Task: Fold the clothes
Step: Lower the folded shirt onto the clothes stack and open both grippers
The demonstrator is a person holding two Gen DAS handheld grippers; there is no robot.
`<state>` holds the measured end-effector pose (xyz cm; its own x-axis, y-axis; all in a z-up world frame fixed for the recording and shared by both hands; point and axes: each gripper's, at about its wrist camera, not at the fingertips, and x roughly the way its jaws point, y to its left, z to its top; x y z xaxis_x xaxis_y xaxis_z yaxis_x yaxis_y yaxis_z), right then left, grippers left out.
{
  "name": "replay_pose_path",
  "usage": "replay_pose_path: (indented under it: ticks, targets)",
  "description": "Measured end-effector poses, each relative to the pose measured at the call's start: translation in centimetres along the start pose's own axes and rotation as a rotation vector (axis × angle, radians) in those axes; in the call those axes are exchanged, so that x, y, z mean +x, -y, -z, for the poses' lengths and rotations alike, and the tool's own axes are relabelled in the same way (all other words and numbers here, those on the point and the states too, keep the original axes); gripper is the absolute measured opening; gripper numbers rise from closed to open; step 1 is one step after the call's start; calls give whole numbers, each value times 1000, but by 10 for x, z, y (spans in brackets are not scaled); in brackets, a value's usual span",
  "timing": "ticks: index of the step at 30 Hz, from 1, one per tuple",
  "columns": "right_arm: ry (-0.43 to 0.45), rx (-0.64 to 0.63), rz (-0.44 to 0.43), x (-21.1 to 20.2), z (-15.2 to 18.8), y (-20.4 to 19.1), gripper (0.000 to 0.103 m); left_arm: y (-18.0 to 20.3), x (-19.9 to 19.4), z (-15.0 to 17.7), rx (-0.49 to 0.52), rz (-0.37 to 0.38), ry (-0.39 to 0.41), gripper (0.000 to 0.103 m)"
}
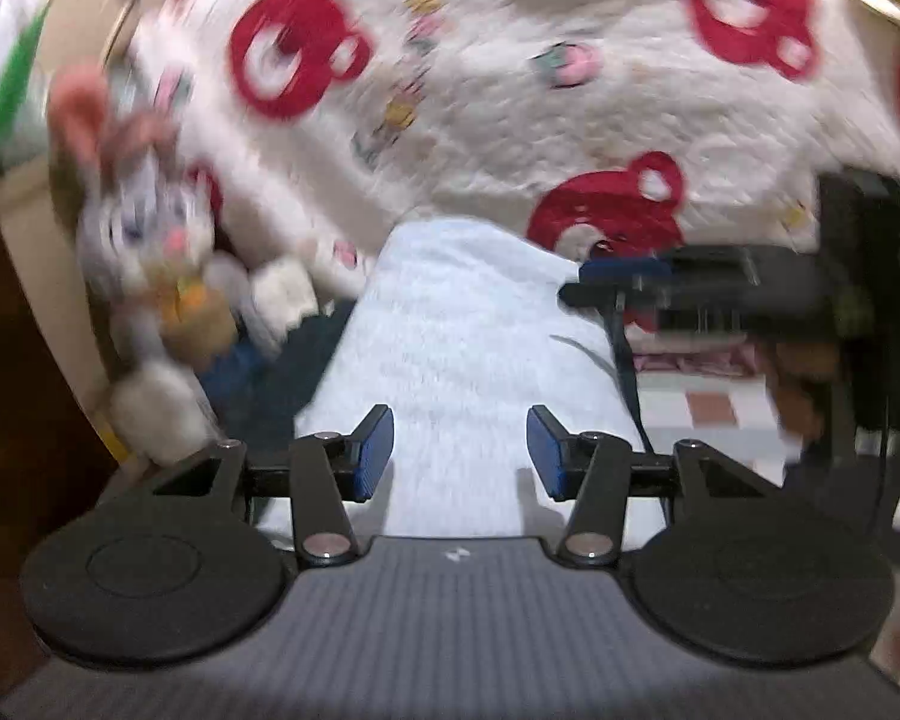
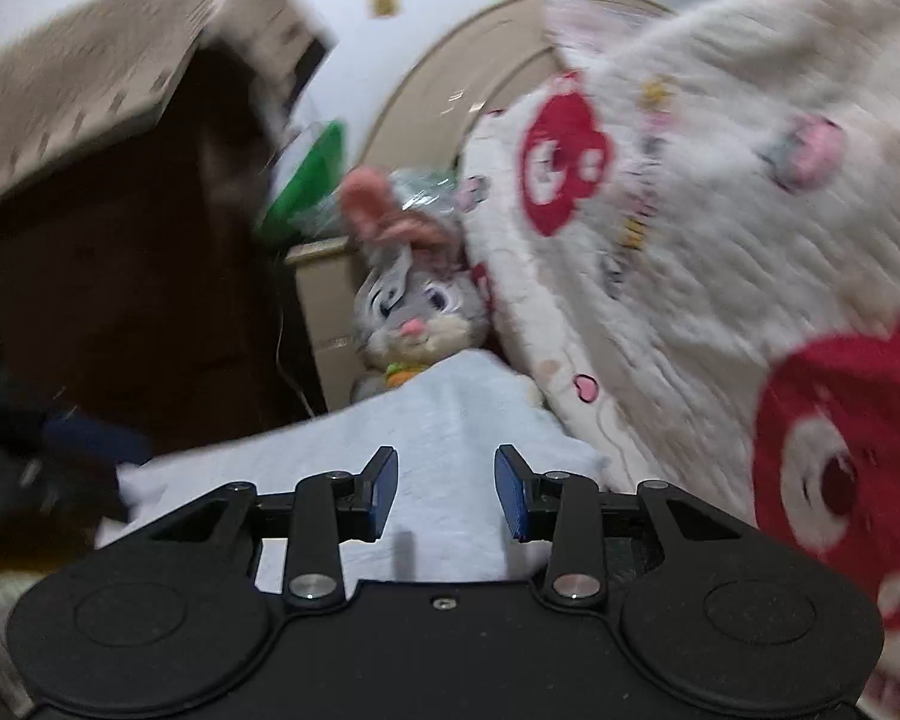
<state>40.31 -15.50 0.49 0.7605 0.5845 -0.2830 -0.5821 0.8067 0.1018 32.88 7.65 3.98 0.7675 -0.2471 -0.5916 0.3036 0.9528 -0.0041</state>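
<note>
A pale blue garment [image 1: 450, 336] lies in a long folded strip ahead of my left gripper [image 1: 459, 453], which is open and empty just above its near end. The right gripper [image 1: 618, 285] shows in the left wrist view, reaching in from the right over the garment's far right edge. In the right wrist view the same pale blue garment [image 2: 444, 426] lies under my right gripper [image 2: 447, 492], which is open and empty. The left gripper [image 2: 60, 438] shows blurred at the left edge of that view.
A white blanket with red bear prints [image 1: 510, 90] is heaped behind the garment, and in the right wrist view [image 2: 720, 240] fills the right. A grey plush rabbit [image 1: 150, 240] [image 2: 414, 312] leans at the left end. A dark garment [image 1: 294, 360] lies beside the blue one. A brown cabinet [image 2: 120, 270] stands left.
</note>
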Motion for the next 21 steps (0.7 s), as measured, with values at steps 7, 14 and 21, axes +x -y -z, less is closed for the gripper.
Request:
replay_pose_path:
  ticks: [7,14,21]
  targets:
    - [-46,187,45,35,5,32,0,0,21,20,-44,-151,8,46]
    - [-33,304,60,18,11,43,0,14,18,35,-24,-327,93,47]
    - [-18,432,-13,-74,36,17,54,34,9,53,9,-472,156,68]
